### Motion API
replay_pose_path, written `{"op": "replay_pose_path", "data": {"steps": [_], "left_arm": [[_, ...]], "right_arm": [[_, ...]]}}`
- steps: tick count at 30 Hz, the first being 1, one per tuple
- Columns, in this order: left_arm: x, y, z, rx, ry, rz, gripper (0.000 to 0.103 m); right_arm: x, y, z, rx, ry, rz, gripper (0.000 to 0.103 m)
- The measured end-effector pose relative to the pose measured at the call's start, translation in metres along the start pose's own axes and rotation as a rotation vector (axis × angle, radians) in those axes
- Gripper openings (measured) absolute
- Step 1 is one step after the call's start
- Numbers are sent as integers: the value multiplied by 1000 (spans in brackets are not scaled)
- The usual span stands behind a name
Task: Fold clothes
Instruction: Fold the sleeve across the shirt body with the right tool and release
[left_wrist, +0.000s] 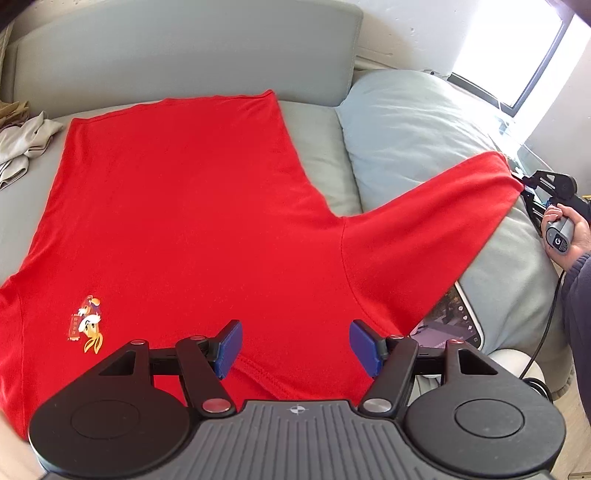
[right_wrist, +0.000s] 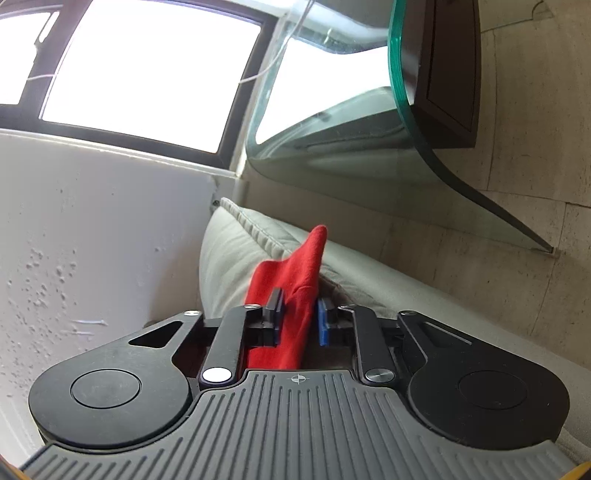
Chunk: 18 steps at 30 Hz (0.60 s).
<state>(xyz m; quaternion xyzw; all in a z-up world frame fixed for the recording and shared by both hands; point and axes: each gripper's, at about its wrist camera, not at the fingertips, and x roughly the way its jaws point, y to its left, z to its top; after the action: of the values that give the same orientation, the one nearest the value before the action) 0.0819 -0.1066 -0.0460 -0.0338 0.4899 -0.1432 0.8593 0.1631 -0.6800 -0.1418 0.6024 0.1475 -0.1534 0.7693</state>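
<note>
Left gripper (left_wrist: 295, 345) hangs open over the collar of the red T-shirt (left_wrist: 177, 206), spread flat on the grey sofa (left_wrist: 317, 147). Right gripper (right_wrist: 298, 314) pinches the sleeve end (right_wrist: 295, 284), stretched across a pillow (left_wrist: 413, 133).

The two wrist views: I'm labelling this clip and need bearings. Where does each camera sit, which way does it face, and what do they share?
Left wrist: on the left gripper, looking down over the red T-shirt spread on the sofa; jaws open above the collar; the person's right hand shows far right.
Right wrist: on the right gripper, facing the wall, window and glass table; jaws shut on the sleeve.
Shared: the red sleeve and the sofa.
</note>
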Motion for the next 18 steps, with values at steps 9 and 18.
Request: {"op": "replay_pose_path", "data": {"steps": [9,18], "left_arm": [[-25,28,-14,-91,-61,-40,64],[-91,124,-52,-297,-248,65,65]], "right_arm": [[-40,128,-36,-594,-81,-205,7],[-93,268,-254,-1270,-77,2,7]]}}
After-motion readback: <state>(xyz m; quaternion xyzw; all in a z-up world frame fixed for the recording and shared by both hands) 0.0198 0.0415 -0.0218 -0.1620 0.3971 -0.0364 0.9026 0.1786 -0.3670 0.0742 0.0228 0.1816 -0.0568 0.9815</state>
